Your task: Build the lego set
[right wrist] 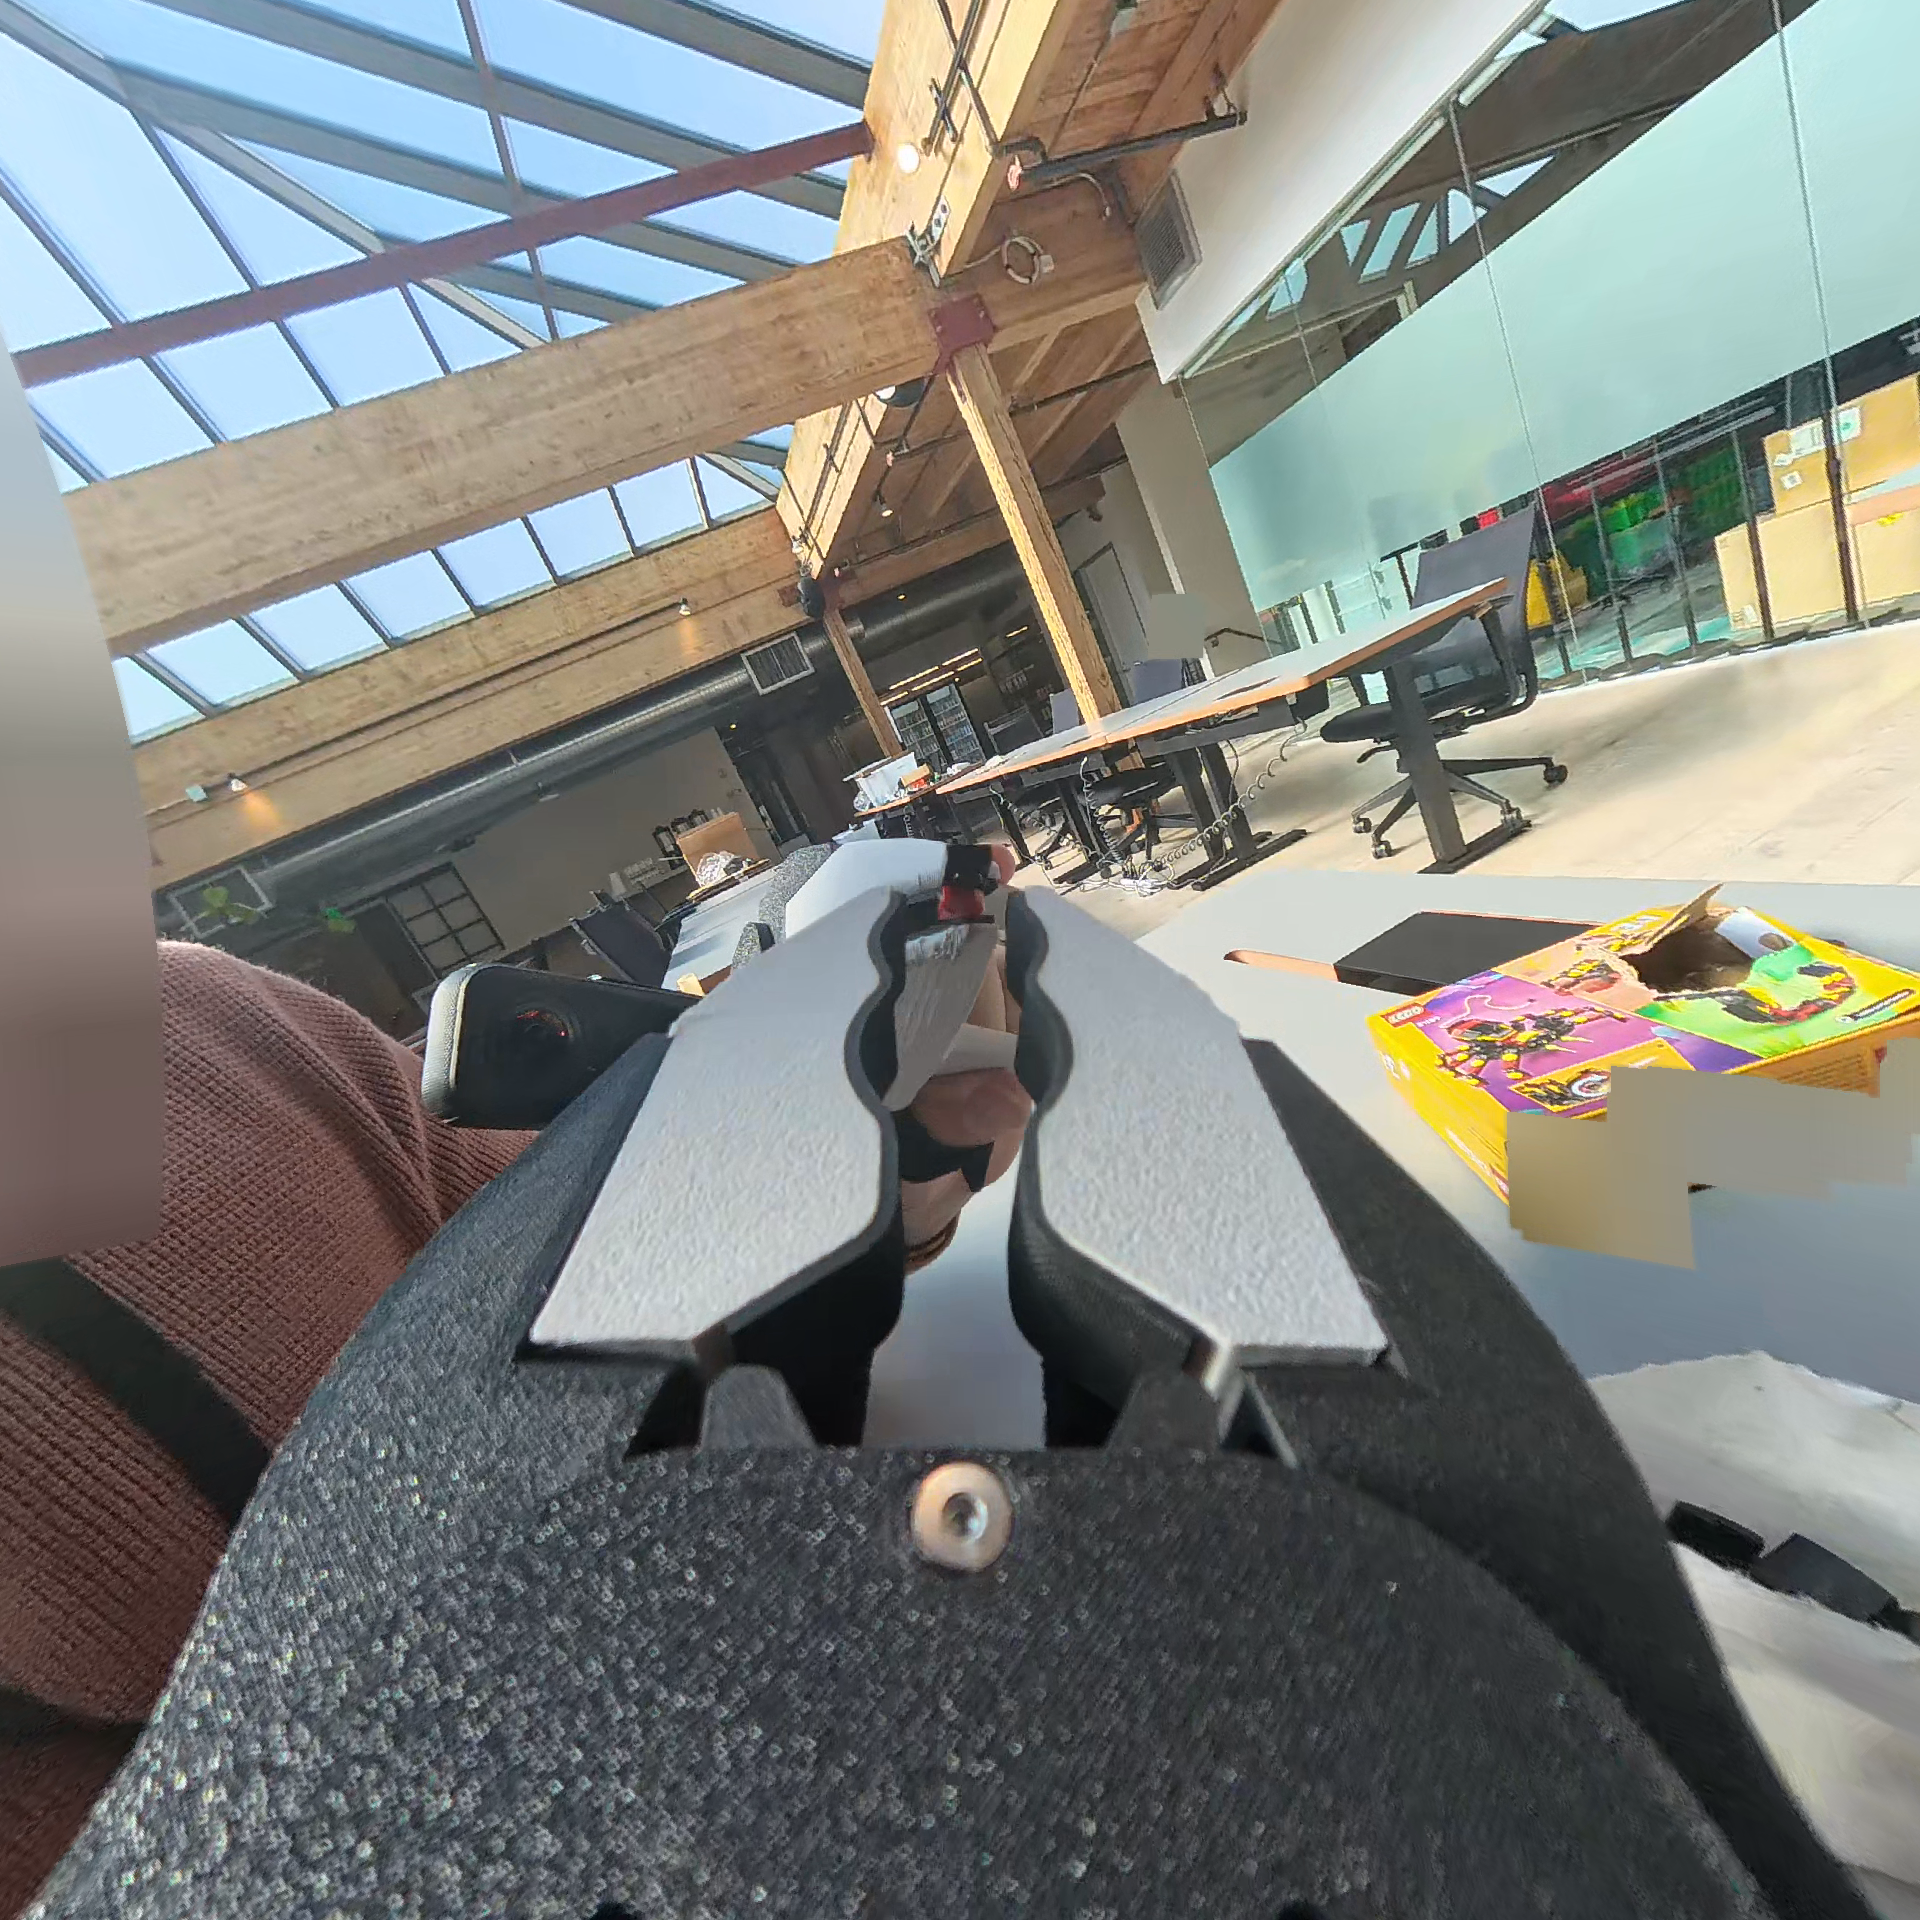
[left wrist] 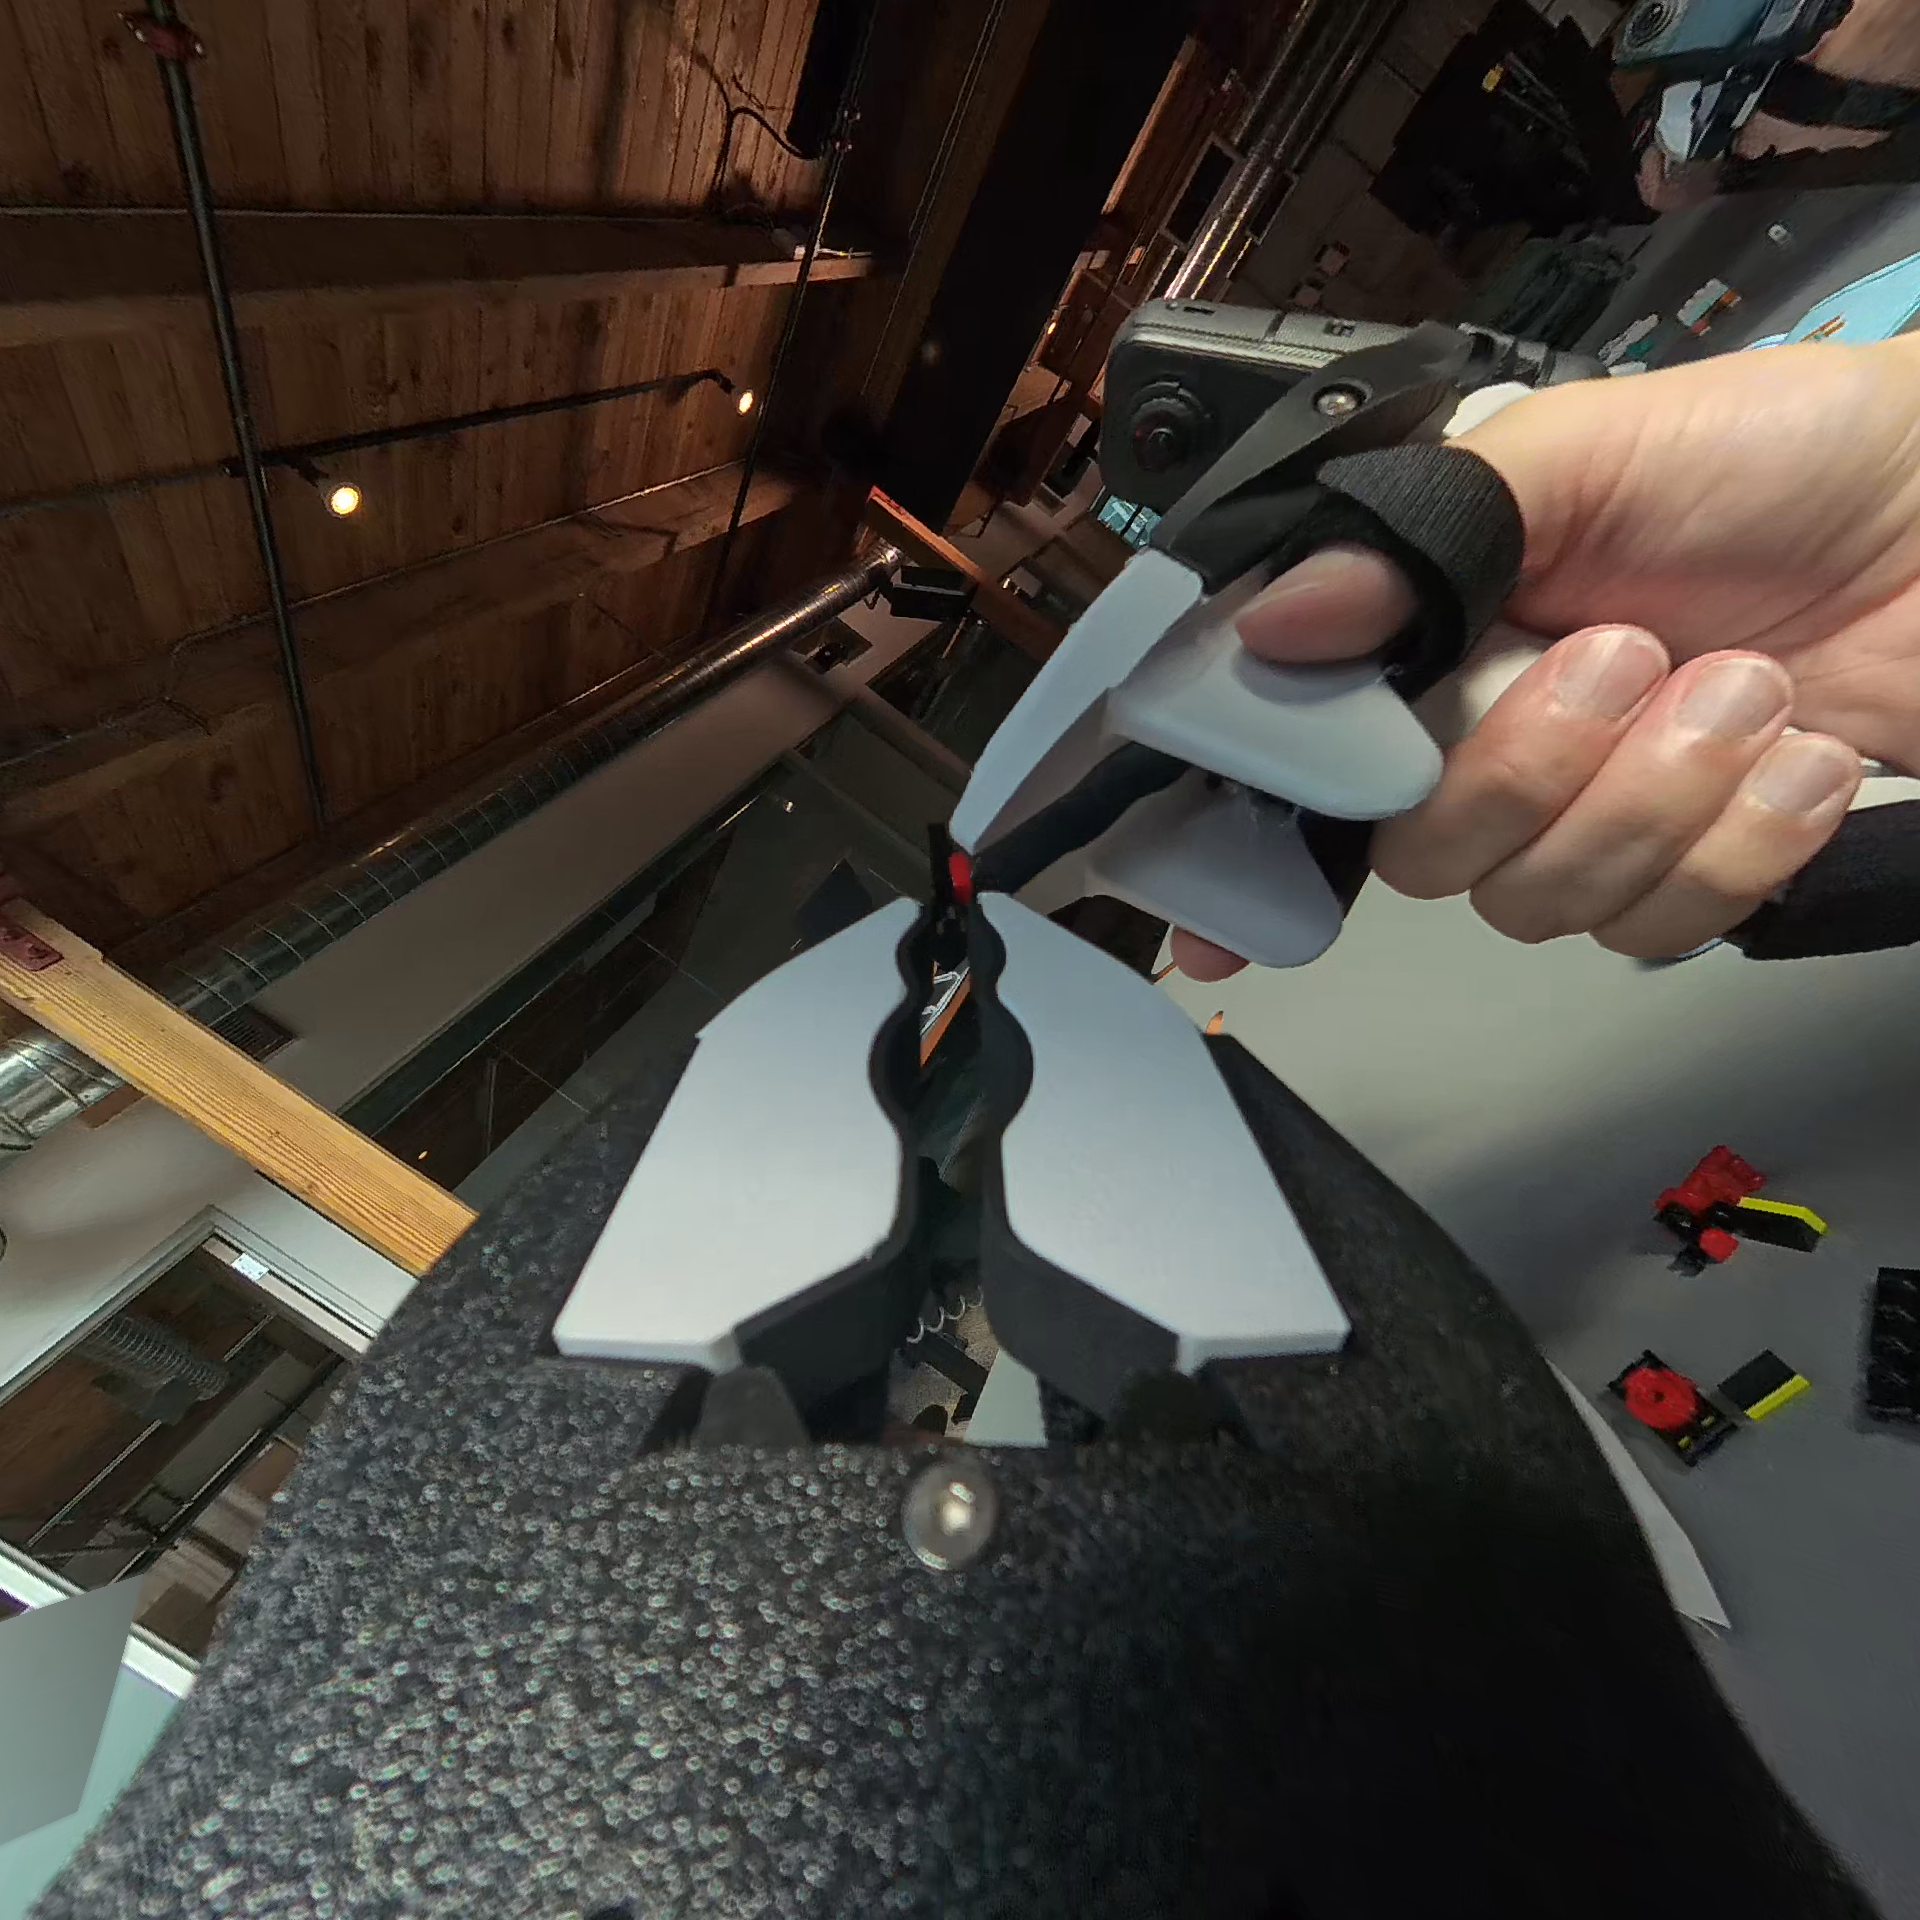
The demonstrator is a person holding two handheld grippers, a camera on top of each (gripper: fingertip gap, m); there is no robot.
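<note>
Both grippers are lifted off the table and meeting tip to tip in the air.

Left gripper [left wrist: 951, 920]: jaws nearly together, clamped on a small black lego piece [left wrist: 943, 997] with an orange stripe, seated in the scalloped gap near the tips. I see it only partly; the pads hide most of it.

Right gripper [left wrist: 971, 836], seen from the left wrist view: its grey fingers are pinched on a tiny red part [left wrist: 962, 871] just above the left tips, touching or almost touching the black piece. I can't tell whether the two parts are actually joined. A hand [left wrist: 1662, 665] squeezes the trigger, a black strap over one finger.

From the right wrist view, the right gripper [right wrist: 971, 904] has its tips close together around the red-and-black bit [right wrist: 961, 888]; the left gripper's grey finger [right wrist: 940, 987] shows through the gap.

On the grey table [left wrist: 1507, 1091], well apart from the grippers: two small red, black and yellow sub-builds [left wrist: 1725, 1221] [left wrist: 1704, 1397] and a black plate [left wrist: 1896, 1340] at the frame edge. The yellow lego box [right wrist: 1621, 1029] lies torn open on the table [right wrist: 1299, 925], with white paper [right wrist: 1766, 1455] near it. A maroon sleeve [right wrist: 229, 1195] is at left.
</note>
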